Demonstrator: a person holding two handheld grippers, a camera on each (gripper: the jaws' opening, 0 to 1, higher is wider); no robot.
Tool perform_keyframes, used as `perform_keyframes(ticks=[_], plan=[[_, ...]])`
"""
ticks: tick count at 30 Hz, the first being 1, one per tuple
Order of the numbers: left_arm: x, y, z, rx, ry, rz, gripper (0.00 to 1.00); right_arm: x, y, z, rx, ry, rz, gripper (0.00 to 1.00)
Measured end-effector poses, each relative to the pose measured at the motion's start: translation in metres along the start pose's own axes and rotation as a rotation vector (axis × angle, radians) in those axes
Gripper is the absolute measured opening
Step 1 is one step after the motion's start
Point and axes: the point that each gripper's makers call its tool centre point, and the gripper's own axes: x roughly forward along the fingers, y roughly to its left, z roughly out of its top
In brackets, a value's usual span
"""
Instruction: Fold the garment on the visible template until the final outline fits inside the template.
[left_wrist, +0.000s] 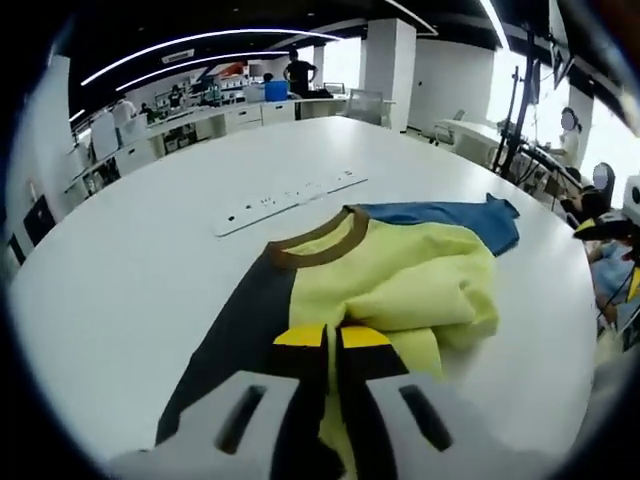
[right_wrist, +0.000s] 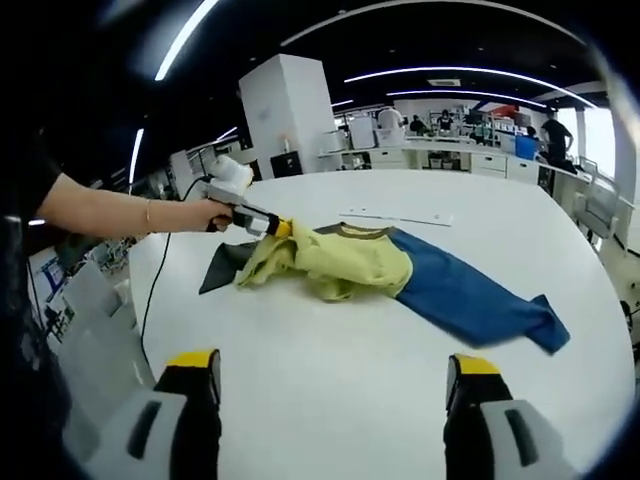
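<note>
Your left gripper (left_wrist: 333, 336) has pale grey moulded jaw arms, each with a dark rectangular slot sunk into its upper face. The inner faces of the jaws are black, and each jaw ends in a bright yellow tip. Seen from the right gripper view, that same left gripper (right_wrist: 283, 229) has a white, rounded body and a black neck behind its yellow tip, and a thin black cable (right_wrist: 153, 290) trails down from it. Your right gripper (right_wrist: 333, 368) matches it: light grey arms with dark slots, black finger sections, yellow caps. You wear a thin bracelet (right_wrist: 148, 214) on your wrist and a dark sleeve (right_wrist: 25, 185) higher up your arm.
</note>
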Motion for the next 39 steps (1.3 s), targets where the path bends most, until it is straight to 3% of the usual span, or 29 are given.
perform_keyframes(ticks=[9, 17, 21, 29, 34, 39], plan=[[0.015, 0.007, -0.014, 0.005, 0.036, 0.012, 0.03, 0.011, 0.002, 0.001, 0.004, 0.011, 0.016, 0.9], [0.016, 0.014, -0.026, 0.029, 0.081, 0.059, 0.13, 0.011, 0.003, -0.003, 0.01, 0.022, 0.015, 0.89], [0.008, 0.021, -0.016, -0.007, 0.043, 0.086, 0.18, 0.011, 0.005, -0.002, -0.002, 0.028, 0.022, 0.89], [-0.027, 0.025, 0.011, -0.126, -0.091, 0.07, 0.35, 0.013, 0.01, 0.006, -0.026, 0.023, 0.036, 0.89], [-0.05, 0.022, 0.009, -0.077, -0.099, 0.067, 0.39, 0.02, 0.015, 0.012, -0.04, 0.025, 0.057, 0.88], [-0.073, 0.015, 0.002, -0.092, -0.122, 0.054, 0.42, 0.027, 0.022, 0.017, -0.046, 0.03, 0.088, 0.86]])
